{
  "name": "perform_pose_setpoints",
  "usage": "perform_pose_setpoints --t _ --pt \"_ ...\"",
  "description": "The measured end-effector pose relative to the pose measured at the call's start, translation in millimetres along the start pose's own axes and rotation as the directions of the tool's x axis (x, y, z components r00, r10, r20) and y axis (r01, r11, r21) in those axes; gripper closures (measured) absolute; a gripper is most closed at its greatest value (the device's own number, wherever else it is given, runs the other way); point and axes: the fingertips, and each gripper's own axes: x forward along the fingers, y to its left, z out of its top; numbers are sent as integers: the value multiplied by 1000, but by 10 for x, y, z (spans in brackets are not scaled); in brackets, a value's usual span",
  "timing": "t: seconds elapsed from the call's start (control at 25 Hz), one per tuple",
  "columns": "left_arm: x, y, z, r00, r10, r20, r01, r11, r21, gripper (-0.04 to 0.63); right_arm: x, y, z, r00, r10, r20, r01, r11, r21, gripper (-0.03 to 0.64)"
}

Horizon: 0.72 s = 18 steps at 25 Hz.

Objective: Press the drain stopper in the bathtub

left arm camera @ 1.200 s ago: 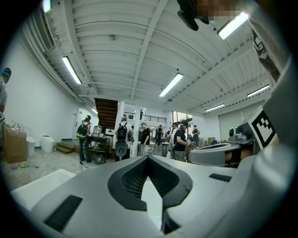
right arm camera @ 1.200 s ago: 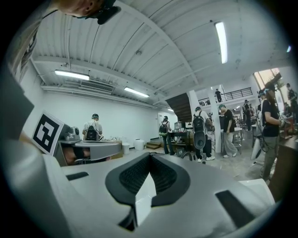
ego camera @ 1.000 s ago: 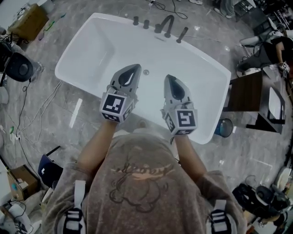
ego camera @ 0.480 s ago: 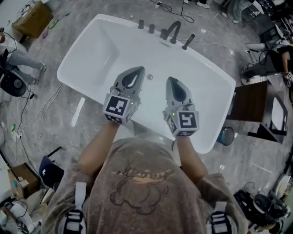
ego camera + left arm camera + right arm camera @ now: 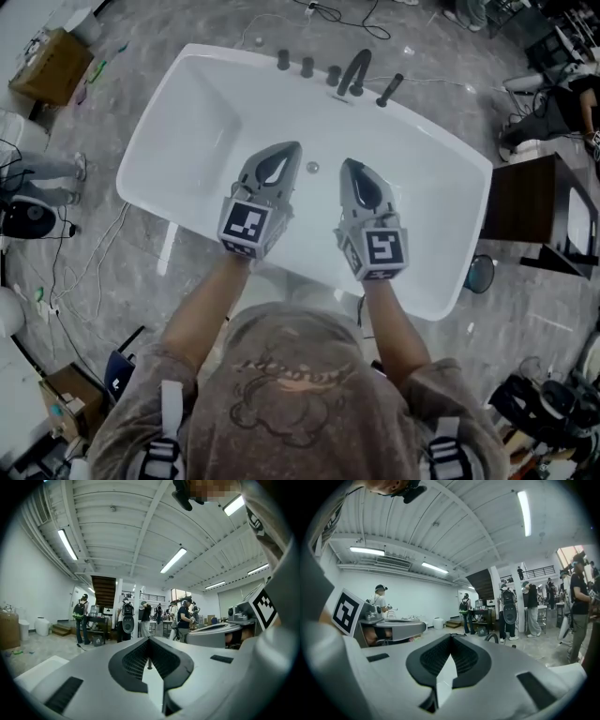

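While the left tool (image 5: 289,152) and the right tool (image 5: 351,169) hang side by side over the white, round-cornered bathtub (image 5: 187,122) at the frame's centre, each has its jaws pressed together with nothing between them. The small round metal drain stopper (image 5: 312,167) lies on the tub floor, seen between the two tool tips and below the dark curved faucet (image 5: 354,67) at the upper middle.

Stopper (image 5: 312,167) small, perhaps metallic; in bathtub (image 5: 197,112)

A brownish-grey short-sleeved T-shirt (image 5: 300,403) with a dark cartoon print; black-and-white straps (image 5: 171,412) on its shoulders; beyond its collar, the pale grey pointed left gripper (image 5: 292,147) and right gripper (image 5: 347,163), each with black-and-white marker cubes (image 5: 246,225)
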Motion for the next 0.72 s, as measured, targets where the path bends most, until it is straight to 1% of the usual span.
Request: perform_pose_setpoints --t 0.16,0.32,0.52,0.72 --pt "196 188 -166 999 -30 -11 31 999 17 594 269 -47 -131 1000 -19 5 19 1000 9 615" --pt "342 359 -298 999 -41 -21 41 999 -14 595 500 -132 -255 999 -47 15 47 999 6 615" --pt "518 514 -523 998 -64 -24 64 997 -32 595 704 -245 -457 996 -84 3 84 996 11 615" --pt "697 625 -831 995 -96 -27 94 995 -42 594 948 -324 -724 996 -84 8 84 996 22 615"
